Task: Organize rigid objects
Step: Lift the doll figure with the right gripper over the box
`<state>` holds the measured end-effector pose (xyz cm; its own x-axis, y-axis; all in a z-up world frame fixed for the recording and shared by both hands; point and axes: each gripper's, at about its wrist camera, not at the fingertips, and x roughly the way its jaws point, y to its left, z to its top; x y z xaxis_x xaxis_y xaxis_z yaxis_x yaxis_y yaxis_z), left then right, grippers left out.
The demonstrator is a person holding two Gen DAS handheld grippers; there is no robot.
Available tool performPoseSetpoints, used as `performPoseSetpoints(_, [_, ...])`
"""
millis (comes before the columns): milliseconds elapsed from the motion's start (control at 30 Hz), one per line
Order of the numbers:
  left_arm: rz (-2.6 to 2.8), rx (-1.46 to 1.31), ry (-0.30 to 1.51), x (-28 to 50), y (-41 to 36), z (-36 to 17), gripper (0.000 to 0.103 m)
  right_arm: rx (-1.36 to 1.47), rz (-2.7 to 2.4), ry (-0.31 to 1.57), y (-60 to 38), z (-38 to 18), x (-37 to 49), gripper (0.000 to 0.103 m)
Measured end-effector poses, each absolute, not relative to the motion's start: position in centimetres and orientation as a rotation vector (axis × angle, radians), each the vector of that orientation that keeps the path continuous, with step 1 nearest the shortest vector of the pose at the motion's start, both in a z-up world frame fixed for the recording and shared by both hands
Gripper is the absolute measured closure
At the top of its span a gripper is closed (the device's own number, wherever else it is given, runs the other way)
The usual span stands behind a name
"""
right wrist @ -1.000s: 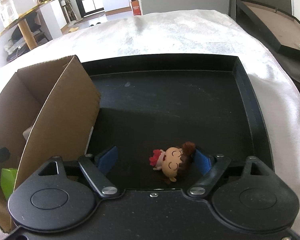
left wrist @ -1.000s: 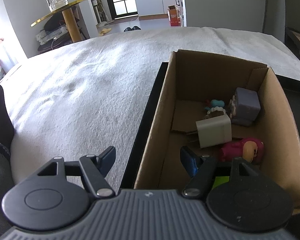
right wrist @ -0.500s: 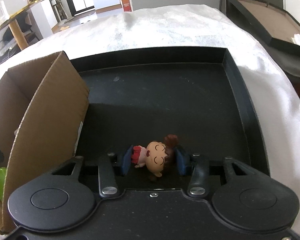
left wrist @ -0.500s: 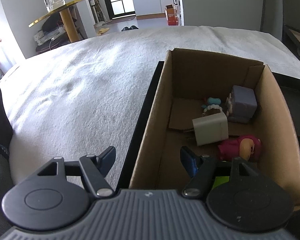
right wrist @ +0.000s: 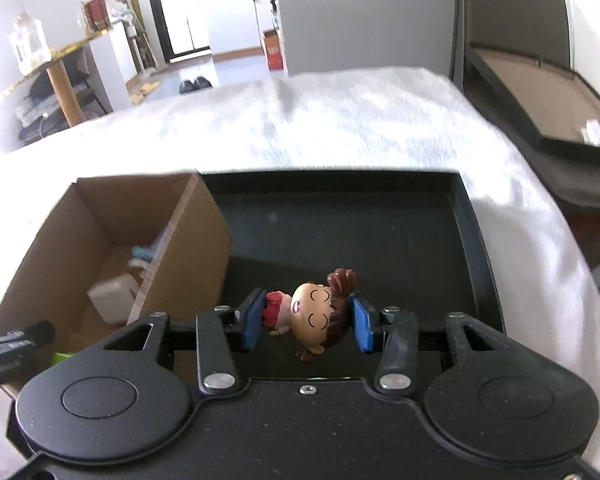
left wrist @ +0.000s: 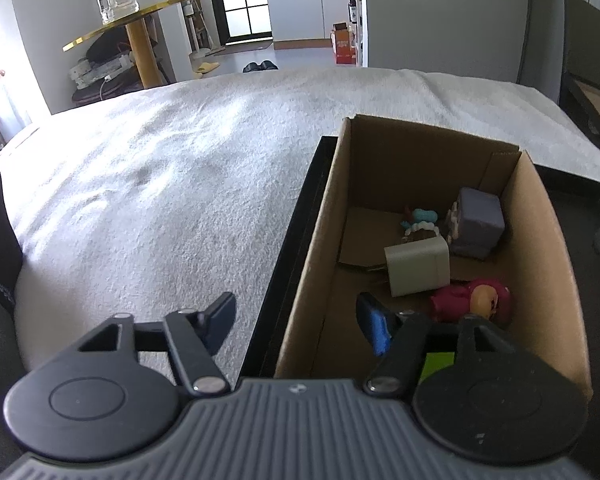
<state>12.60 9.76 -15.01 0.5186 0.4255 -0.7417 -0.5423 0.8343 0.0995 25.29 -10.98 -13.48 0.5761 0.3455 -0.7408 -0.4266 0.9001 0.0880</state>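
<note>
Gripping small brown-haired doll figurine (right wrist: 314, 318) w/ my right tongs (right wrist: 306, 322) above black tray (right wrist: 380, 232); left tongs (left wrist: 296, 322) spread wide, straddling brown cardboard box (left wrist: 312, 264) wall.

Cardboard box (left wrist: 540, 264): brown corrugated paper, matt, raw cut edges.
Tray (right wrist: 380, 232): black plastic, smooth, semi-matt.
Cloth (left wrist: 160, 200): white fabric, rough nap.
Doll figurine (right wrist: 312, 316): glossy plastic.
White cube (left wrist: 418, 266): smooth matt plastic.
Right gripper (right wrist: 305, 328): black speckled matt plastic, blue rubbery-looking pads (right wrist: 362, 328), metal pins.
</note>
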Motion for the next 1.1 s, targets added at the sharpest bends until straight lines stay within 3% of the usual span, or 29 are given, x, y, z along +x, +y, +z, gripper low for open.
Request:
performPoseSetpoints(133, [0.571,-0.176,0.836,12.2,10.0,-14.8,0.057,-0.100,0.478,0.796,-10.2,-11.9,24.7,0.059])
performPoseSetpoints(200, [0.564,-0.195,0.842,12.1,10.2,-15.0,0.073,-0.102,0.493,0.770,-9.7,-11.1,24.4,0.059])
performPoseSetpoints(367, [0.537,-0.228,0.841,11.7,10.5,-15.2,0.087,-0.109,0.535,0.723,-8.5,-9.9,24.1,0.059])
performPoseSetpoints(1100, [0.509,-0.272,0.826,11.2,11.1,-15.0,0.089,-0.157,0.683,0.782,-2.2,-11.3,21.3,0.059])
